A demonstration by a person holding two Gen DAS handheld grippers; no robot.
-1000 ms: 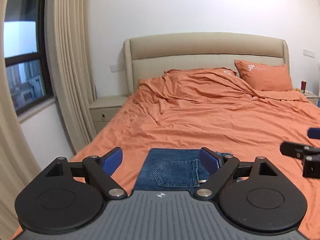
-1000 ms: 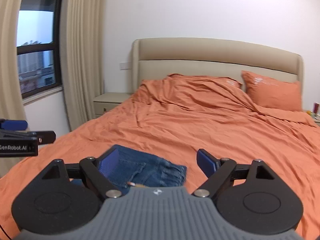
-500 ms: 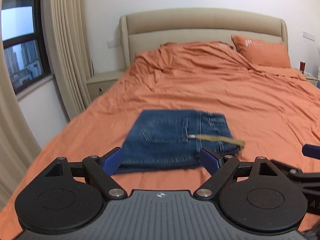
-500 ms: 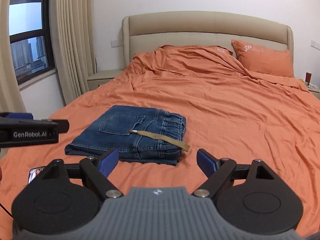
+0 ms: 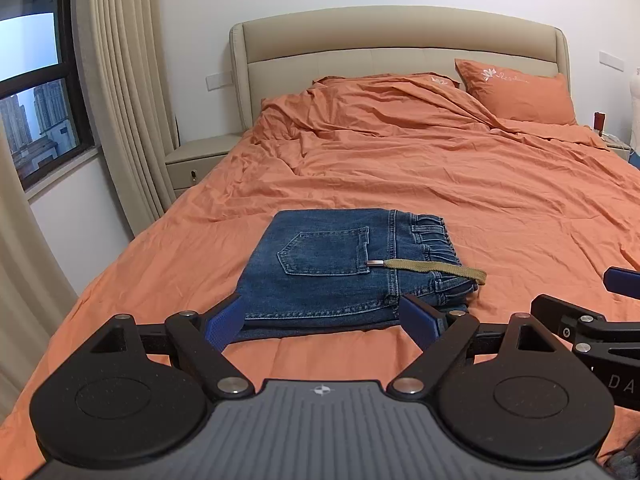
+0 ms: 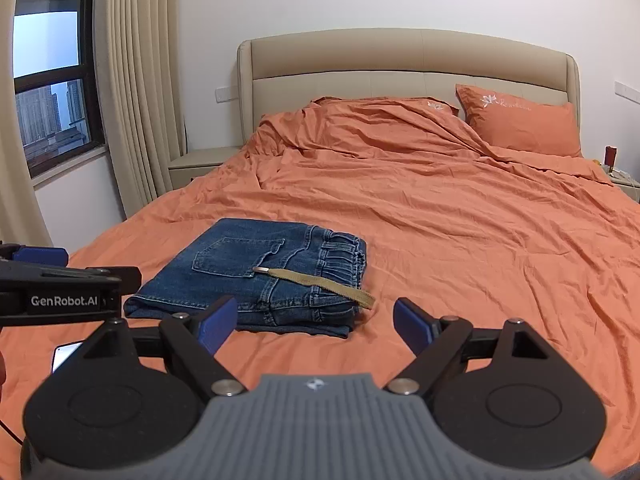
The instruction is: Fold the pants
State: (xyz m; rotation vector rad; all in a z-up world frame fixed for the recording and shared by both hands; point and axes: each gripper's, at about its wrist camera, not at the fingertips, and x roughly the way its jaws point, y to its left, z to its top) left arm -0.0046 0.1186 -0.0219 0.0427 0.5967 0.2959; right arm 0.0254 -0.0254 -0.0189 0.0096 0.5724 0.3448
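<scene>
A pair of blue jeans [image 5: 340, 268] lies folded into a flat rectangle on the orange bed, back pocket up, with a tan drawstring [image 5: 432, 269] lying across the waistband. The jeans also show in the right wrist view [image 6: 260, 276]. My left gripper [image 5: 324, 322] is open and empty, held just short of the near edge of the jeans. My right gripper [image 6: 316, 322] is open and empty, near the jeans' right front corner. Each gripper shows at the edge of the other's view.
The orange bed cover [image 5: 460, 184] is wrinkled, with pillows [image 5: 520, 92] at the beige headboard. A nightstand [image 5: 200, 160] and curtains [image 5: 120, 100] stand at the left. A phone [image 6: 66, 356] lies on the bed at the left, near the left gripper.
Both grippers have pulled back and up from the folded jeans, which now lie in full view. The jaws stay open.
</scene>
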